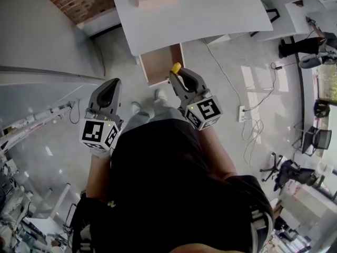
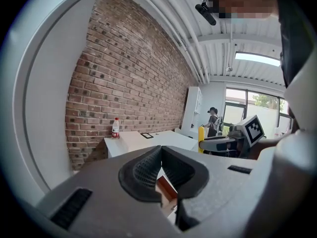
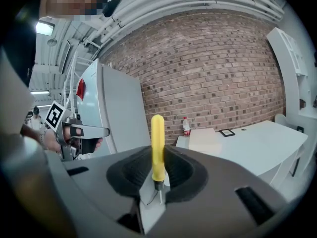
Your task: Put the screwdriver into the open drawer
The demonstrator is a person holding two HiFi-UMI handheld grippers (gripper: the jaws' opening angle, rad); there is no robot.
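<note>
My right gripper is clamped on the yellow-handled screwdriver, whose long axis runs 12 to 6 across my jaws, and the open drawer lies just beyond at 11 o'clock, farther from my closed, empty left gripper.

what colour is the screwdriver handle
Yellow; the screwdriver shows best in the right gripper view.

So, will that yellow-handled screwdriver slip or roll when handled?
Likely stiff: the screwdriver stands straight in the right hand-held gripper, no sag. Its smooth, round-looking handle could slip in the grip, and probably rolls once laid in the drawer.
</note>
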